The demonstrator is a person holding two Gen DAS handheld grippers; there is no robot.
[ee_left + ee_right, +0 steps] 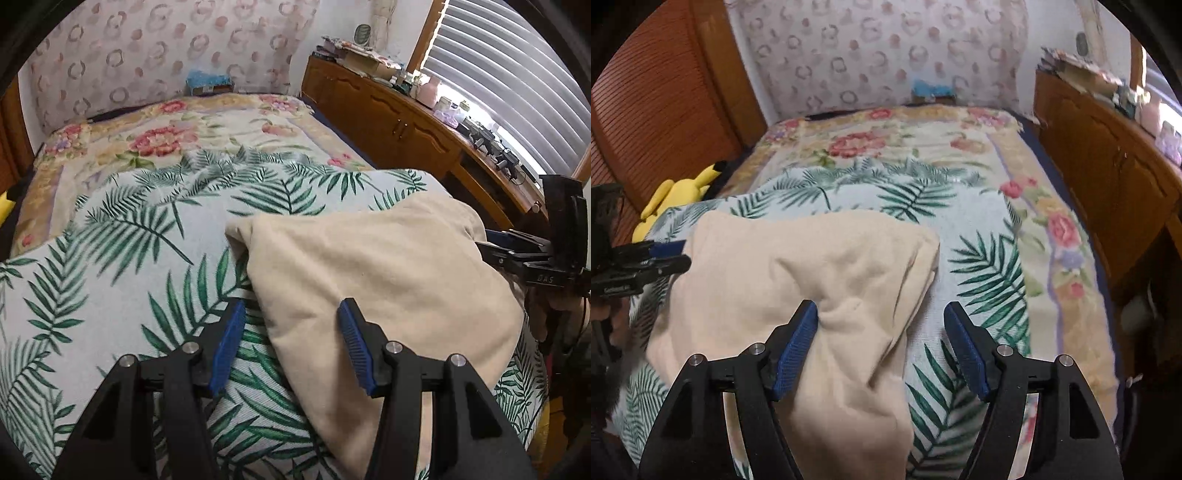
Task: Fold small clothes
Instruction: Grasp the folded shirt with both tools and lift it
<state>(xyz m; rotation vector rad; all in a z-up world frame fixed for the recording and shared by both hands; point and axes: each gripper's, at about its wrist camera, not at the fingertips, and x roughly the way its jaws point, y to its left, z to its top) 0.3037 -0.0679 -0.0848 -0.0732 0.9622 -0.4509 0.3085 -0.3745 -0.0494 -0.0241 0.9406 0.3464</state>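
Observation:
A beige garment (373, 273) lies folded over on a palm-leaf sheet (122, 258) on the bed; it also shows in the right wrist view (798, 273). My left gripper (291, 325) is open, its jaws straddling the garment's near left edge without pinching it. My right gripper (881, 325) is open over the garment's near right part; its left pad (798, 343) touches a bunched fold. The right gripper also shows at the right edge of the left wrist view (491, 243), and the left gripper at the left edge of the right wrist view (679, 254).
A floral blanket (177, 136) covers the far bed. A wooden cabinet (388, 122) with clutter runs along the right under window blinds. A yellow plush toy (676, 195) lies at the bed's left edge by a wooden louvred door (657, 103). A blue box (208, 83) sits by the wall.

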